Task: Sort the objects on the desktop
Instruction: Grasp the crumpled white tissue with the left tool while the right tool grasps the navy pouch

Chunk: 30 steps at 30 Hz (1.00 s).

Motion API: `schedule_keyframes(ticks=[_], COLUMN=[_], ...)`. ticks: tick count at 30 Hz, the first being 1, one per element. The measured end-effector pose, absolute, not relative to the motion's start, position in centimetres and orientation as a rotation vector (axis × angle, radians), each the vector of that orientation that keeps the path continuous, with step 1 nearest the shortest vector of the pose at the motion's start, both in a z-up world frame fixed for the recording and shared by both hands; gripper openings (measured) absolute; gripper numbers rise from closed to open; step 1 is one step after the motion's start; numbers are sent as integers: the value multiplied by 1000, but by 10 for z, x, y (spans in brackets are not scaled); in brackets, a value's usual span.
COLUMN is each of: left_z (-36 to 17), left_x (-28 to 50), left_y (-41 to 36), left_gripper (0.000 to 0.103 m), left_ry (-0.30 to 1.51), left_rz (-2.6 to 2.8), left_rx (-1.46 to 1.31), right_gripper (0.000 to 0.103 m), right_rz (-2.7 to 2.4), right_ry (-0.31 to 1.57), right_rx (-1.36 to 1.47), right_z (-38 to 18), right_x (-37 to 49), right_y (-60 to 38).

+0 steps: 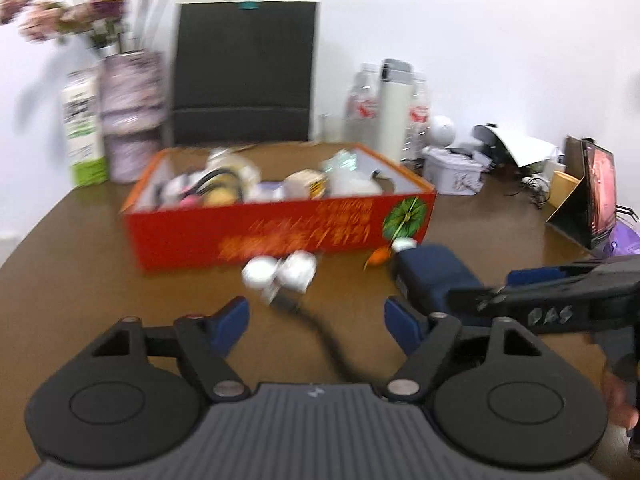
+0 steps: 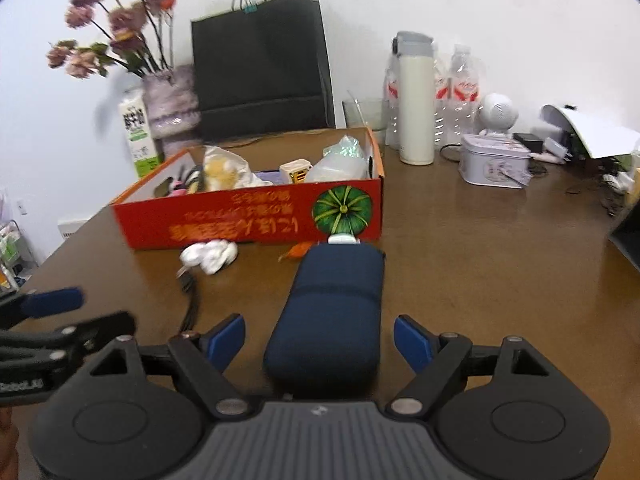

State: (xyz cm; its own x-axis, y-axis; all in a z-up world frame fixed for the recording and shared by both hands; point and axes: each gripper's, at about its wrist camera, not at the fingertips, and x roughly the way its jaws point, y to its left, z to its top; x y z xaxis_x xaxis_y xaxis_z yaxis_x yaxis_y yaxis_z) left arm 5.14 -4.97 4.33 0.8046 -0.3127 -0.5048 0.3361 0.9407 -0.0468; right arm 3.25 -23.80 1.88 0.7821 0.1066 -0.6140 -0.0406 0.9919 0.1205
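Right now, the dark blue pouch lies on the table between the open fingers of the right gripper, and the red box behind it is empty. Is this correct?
One thing is wrong: the red box is not empty. The right wrist view shows bags and small items inside it. The dark blue pouch does lie on the table between the open fingers of the right gripper.

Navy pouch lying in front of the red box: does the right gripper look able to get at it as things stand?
Probably yes. The navy pouch lies lengthwise between the open right gripper, its pads apart from both sides, nothing on top; the left gripper is off to the side.
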Motion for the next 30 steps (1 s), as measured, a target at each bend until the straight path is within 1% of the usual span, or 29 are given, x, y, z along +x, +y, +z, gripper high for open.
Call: schedule_keyframes(ticks=[1, 3, 5, 6, 7, 8, 9, 10, 11, 14, 18, 21, 24, 27, 30], left_z=[41, 35, 26, 22, 19, 16, 13, 13, 12, 15, 38, 55, 63, 59, 43], left_x=[64, 93, 121, 133, 140, 146, 150, 150, 147, 133, 88, 49, 15, -15, -40], left_y=[-55, -64, -73, -76, -79, -81, -83, -83, -83, -79, -68, -52, -34, -10, 0], left_gripper=[71, 65, 48, 43, 30, 20, 20, 17, 10, 9, 8, 8, 8, 8, 8], left_ry=[532, 543, 595, 620, 633, 646, 663, 653, 640, 616, 545, 521, 539, 576, 631], left_rz=[-351, -340, -347, -356, -361, -370, -388, -389, -386, -380, -370, -373, -337, -313, -230], left_rx=[52, 67, 95, 113, 126, 142, 159, 165, 161, 137, 80, 14, -20, -58, -8], right_gripper=[81, 80, 77, 78, 77, 75, 75, 75, 74, 70, 62, 60, 60, 60, 60], right_rz=[71, 61, 71, 75, 73, 74, 77, 85, 90, 99, 106, 119, 125, 118, 73], right_ry=[679, 699, 717, 723, 724, 724, 725, 720, 715, 698, 682, 677, 671, 659, 660], right_rx=[98, 88, 89, 91, 82, 66, 43, 34, 22, -2, 11, 46, 47, 37, 29], right_z=[17, 11, 3, -1, -5, -9, -14, -16, -16, -17, -13, -7, -3, 2, 3], right_x=[44, 64, 75, 78, 80, 81, 80, 79, 78, 75, 68, 53, 30, 2, -23], right_y=[-238, -237, -238, -238, -237, -236, -234, -233, -232, -229, -232, -236, -233, -235, -245])
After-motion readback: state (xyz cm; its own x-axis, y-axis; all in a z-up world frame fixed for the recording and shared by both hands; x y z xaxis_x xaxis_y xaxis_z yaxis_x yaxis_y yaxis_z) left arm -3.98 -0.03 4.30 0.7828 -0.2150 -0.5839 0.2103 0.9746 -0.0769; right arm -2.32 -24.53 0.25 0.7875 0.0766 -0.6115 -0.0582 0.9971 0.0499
